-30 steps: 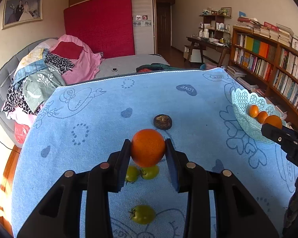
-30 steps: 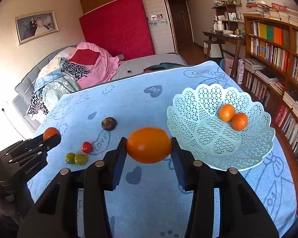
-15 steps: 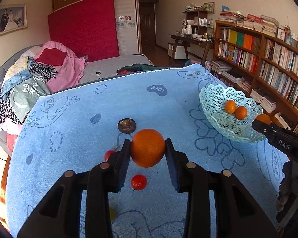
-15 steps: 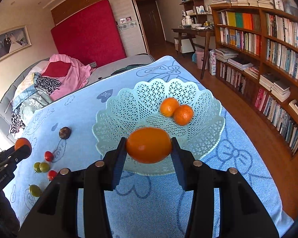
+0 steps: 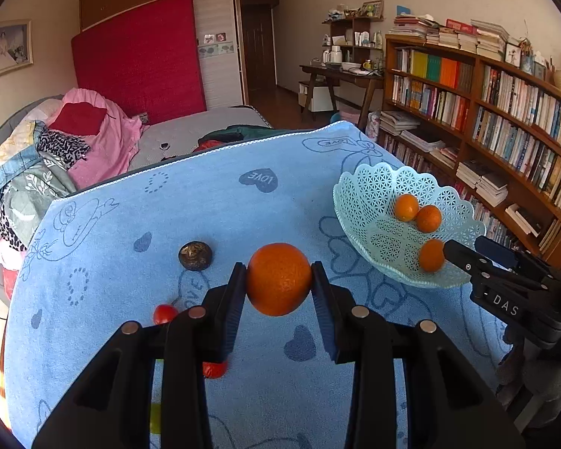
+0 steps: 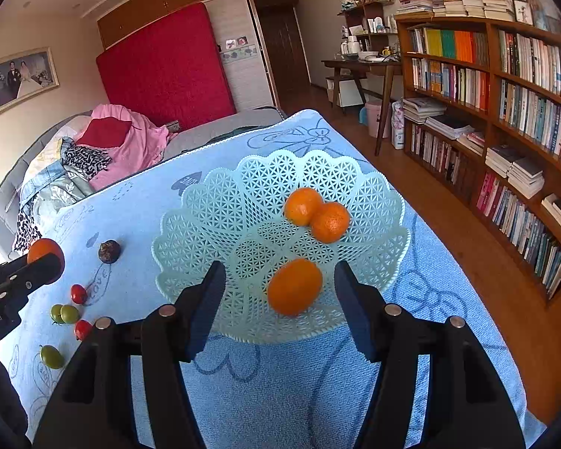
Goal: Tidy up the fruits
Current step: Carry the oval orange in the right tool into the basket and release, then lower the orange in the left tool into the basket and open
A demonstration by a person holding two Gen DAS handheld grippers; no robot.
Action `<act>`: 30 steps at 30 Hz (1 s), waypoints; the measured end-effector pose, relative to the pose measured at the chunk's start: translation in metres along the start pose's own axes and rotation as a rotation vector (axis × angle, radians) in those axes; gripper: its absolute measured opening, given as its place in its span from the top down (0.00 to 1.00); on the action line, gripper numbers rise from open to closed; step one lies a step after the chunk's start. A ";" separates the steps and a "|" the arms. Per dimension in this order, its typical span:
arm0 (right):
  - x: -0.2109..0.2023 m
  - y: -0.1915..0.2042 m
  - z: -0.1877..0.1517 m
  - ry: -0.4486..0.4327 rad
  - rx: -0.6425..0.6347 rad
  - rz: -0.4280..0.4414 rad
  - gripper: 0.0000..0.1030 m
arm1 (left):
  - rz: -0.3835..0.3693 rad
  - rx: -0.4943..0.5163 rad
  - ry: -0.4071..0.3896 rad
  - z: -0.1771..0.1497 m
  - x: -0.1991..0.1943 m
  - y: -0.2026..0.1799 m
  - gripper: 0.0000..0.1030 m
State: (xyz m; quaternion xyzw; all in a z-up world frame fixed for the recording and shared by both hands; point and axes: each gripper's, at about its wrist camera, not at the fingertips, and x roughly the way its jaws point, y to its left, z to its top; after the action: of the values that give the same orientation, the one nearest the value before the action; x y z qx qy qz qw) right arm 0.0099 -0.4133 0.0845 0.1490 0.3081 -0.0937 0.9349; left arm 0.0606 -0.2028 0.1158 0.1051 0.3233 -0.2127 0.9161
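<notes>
Oranges go in the basket: my left fingers clamp one, my right fingers gape above another.

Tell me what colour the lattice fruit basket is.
Pale mint green; the basket shows best in the right wrist view.

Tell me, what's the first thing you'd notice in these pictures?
Probably the big orange squeezed between the left gripper fingers, above the blue cloth. Next, the lacy basket with three oranges, one just ahead of the open right gripper.
</notes>
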 end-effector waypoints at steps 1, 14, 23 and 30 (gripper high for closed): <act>0.001 0.000 0.000 0.003 0.002 0.002 0.40 | -0.006 0.002 0.002 0.002 0.002 -0.002 0.65; -0.007 -0.012 0.000 -0.027 0.047 -0.004 0.39 | -0.100 0.025 0.018 0.025 0.026 -0.035 0.65; -0.013 -0.026 0.002 -0.042 0.090 -0.039 0.38 | -0.145 0.048 0.063 0.026 0.051 -0.061 0.65; -0.011 -0.026 0.000 -0.036 0.092 -0.043 0.38 | -0.146 0.062 0.076 0.028 0.060 -0.065 0.48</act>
State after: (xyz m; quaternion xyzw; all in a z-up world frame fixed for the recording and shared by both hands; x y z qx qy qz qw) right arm -0.0058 -0.4372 0.0858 0.1835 0.2896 -0.1307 0.9303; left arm 0.0883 -0.2889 0.0960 0.1175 0.3580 -0.2846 0.8815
